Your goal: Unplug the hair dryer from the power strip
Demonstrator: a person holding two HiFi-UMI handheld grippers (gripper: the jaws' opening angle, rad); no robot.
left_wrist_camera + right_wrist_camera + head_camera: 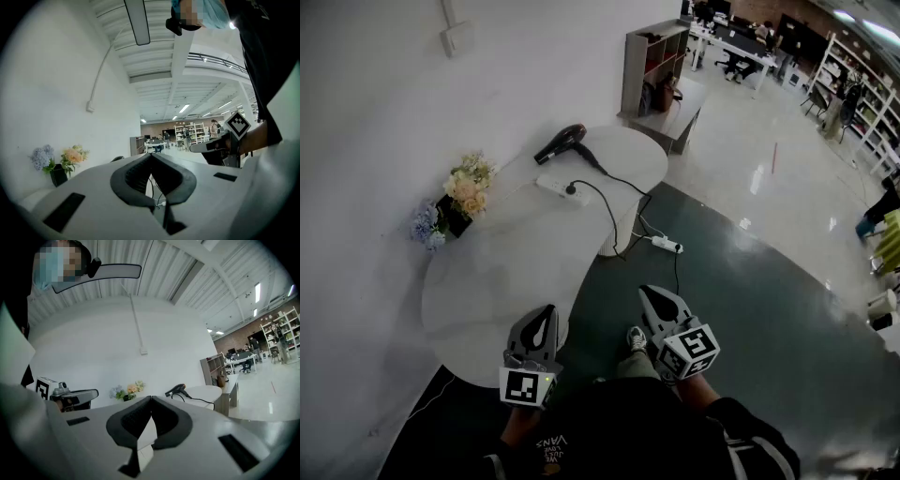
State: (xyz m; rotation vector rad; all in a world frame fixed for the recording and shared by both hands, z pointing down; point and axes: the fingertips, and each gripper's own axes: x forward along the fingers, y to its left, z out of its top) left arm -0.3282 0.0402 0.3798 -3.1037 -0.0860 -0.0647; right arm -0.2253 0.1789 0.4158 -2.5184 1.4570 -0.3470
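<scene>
So, the left gripper point(546, 311) and right gripper point(650, 293) both have their fingers shut tight on nothing. The white power strip point(555, 184) with the black plug point(571, 189) sits well ahead at the far end of the white oval table point(487, 272), lying crosswise just in front of the black hair dryer point(562, 142). Left one's over the table's near edge, so I'd say it's closer, and only the head view shows strip and plug, while the right gripper view catches the dryer.
</scene>
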